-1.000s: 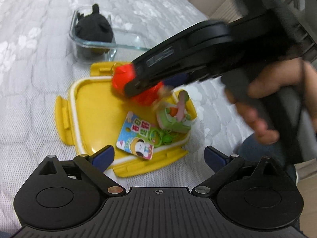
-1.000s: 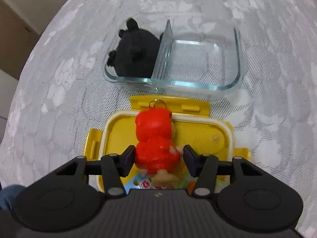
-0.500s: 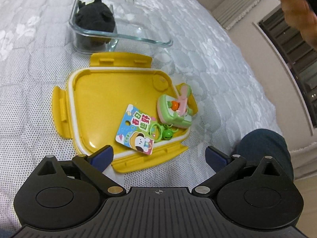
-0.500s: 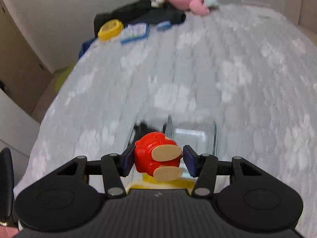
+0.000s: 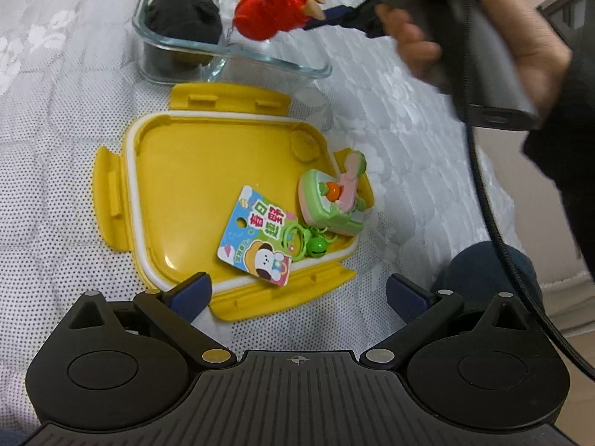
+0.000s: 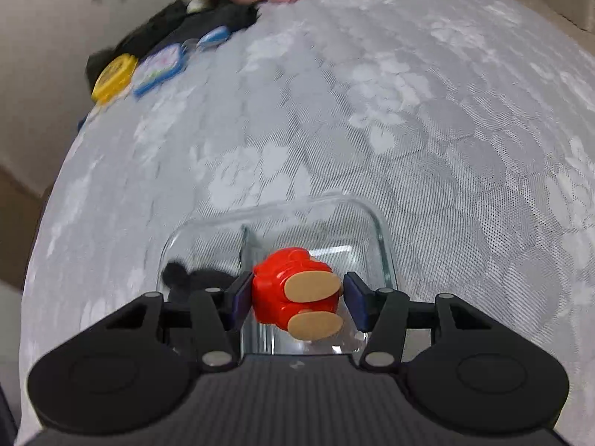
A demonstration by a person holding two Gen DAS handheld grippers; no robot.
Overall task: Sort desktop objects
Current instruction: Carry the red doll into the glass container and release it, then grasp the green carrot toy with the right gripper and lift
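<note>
Red figure [image 6: 293, 290], soles toward the camera, gripped lengthwise in right tongs [image 6: 295, 295]; left tongs [image 5: 297, 291] gape empty.

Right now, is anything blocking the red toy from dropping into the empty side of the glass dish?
Nothing visible. The red toy hangs over the glass dish; the black plush fills only the other compartment.

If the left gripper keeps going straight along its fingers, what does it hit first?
Most likely the yellow lid lying on the bed cover. The left gripper is open and empty, and the lid's near edge sits just ahead between its fingers. Depth is unclear, so the paper tag could come first.
</note>
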